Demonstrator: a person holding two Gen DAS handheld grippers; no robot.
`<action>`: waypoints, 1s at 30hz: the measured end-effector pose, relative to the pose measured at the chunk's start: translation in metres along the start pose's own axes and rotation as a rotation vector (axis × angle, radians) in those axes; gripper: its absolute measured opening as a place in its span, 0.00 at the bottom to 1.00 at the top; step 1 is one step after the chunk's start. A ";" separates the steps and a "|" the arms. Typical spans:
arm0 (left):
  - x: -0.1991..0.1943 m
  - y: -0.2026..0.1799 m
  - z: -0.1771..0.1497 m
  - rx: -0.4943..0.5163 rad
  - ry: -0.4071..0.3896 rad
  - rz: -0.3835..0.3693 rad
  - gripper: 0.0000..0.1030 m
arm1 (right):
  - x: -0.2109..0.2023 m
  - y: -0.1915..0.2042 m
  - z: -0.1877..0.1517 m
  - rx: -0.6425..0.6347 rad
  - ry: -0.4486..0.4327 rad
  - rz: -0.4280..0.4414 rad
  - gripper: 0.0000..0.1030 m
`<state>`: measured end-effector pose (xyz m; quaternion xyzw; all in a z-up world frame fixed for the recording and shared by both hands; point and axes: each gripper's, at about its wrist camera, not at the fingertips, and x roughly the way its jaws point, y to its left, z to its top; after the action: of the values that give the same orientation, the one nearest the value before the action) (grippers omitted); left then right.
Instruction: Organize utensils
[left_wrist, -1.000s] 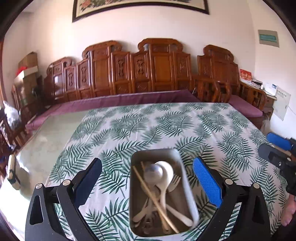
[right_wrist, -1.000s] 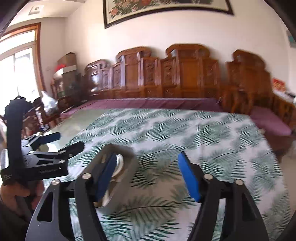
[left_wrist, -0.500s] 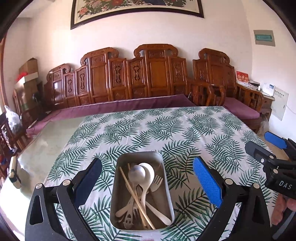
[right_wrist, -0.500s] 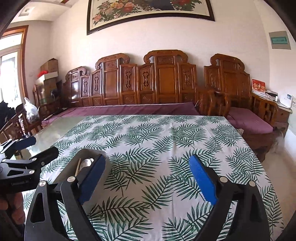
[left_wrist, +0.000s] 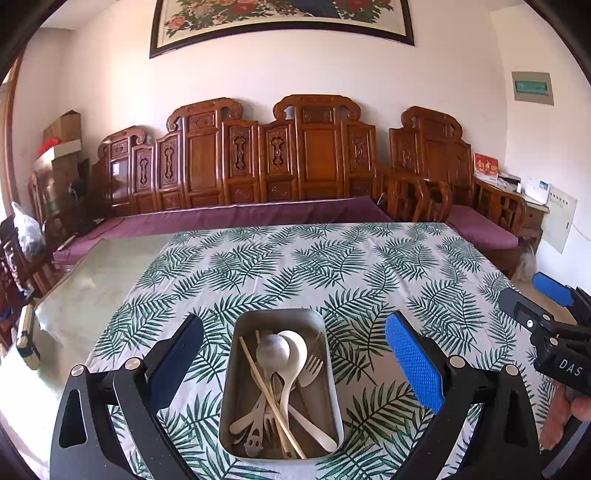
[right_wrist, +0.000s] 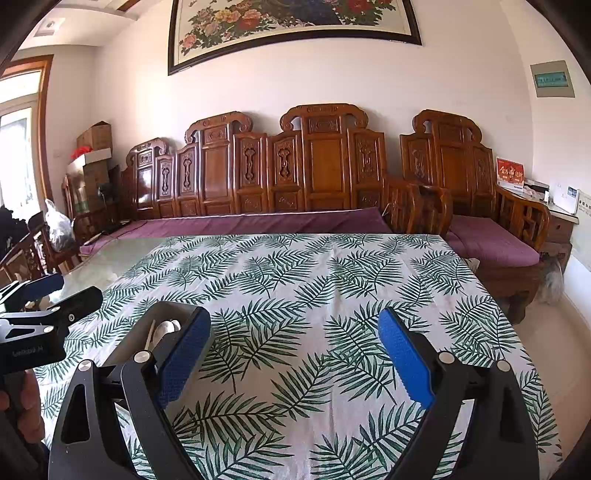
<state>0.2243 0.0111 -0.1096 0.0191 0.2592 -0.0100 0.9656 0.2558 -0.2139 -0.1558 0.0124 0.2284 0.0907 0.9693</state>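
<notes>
Left wrist view shows a grey metal tray (left_wrist: 280, 384) standing on the counter (left_wrist: 332, 266), which is covered by a leaf-print cloth; the tray sits directly ahead of the left gripper (left_wrist: 295, 354), between the lines of its two fingers but beyond them. That gripper's jaws stand wide apart with nothing clamped. Inside the tray lies a loose, crossed heap: a metal spoon (left_wrist: 272, 350), a cream spoon (left_wrist: 295, 354), a fork (left_wrist: 312, 369), chopsticks (left_wrist: 269, 395) and further handles underneath that cannot be told apart. The right gripper (right_wrist: 291, 354) hangs over bare cloth to the tray's right, touching nothing; its jaws have just been opening and now stand wide, with nothing between them. Judged from appearance, the pieces are light, stiff and smooth, hence liable to slip or pivot if pinched near a bowl or tines. A hold across a handle's mid-length looks safest. The uppermost chopstick and cream spoon appear the most accessible; lifting a lower piece would probably drag its neighbours. The tray itself looks rigid and could slide on the cloth.
</notes>
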 end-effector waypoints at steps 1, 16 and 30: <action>0.000 0.001 0.000 -0.002 0.000 0.000 0.92 | -0.001 0.000 0.000 0.000 -0.002 -0.001 0.91; -0.001 0.000 0.001 -0.003 -0.004 0.007 0.92 | -0.006 0.000 0.003 -0.002 -0.018 -0.007 0.91; 0.000 0.002 0.001 -0.012 -0.003 0.018 0.92 | -0.005 0.001 0.003 -0.001 -0.017 -0.007 0.91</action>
<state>0.2249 0.0135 -0.1086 0.0156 0.2578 0.0004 0.9661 0.2525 -0.2143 -0.1505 0.0116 0.2199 0.0872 0.9715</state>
